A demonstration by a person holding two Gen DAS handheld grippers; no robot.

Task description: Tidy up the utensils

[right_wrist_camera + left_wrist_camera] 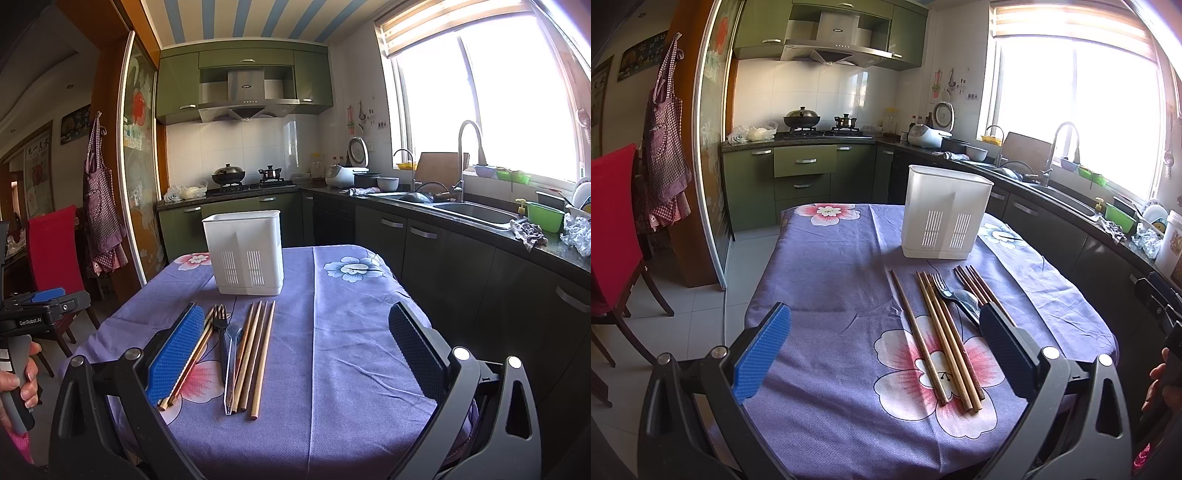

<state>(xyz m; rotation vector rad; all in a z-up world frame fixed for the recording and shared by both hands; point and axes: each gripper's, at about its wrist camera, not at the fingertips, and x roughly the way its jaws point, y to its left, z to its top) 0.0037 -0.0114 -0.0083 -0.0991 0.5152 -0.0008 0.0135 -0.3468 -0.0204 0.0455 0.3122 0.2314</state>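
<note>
A white utensil holder (945,216) (245,253) stands upright at the far end of the purple flowered tablecloth (831,280) (351,350). In front of it lie several wooden chopsticks (938,339) (255,354), a dark fork (942,286) (221,332) and a clear spoon (966,299) (232,354), side by side. My left gripper (884,347) is open above the cloth, the utensils just inside its right finger. My right gripper (295,350) is open, the utensils beside its left finger. Both are empty.
A kitchen counter with a sink (476,212) and faucet (1060,147) runs along the right. A red chair (613,236) (55,247) stands left of the table. A stove with a wok (801,120) is at the back.
</note>
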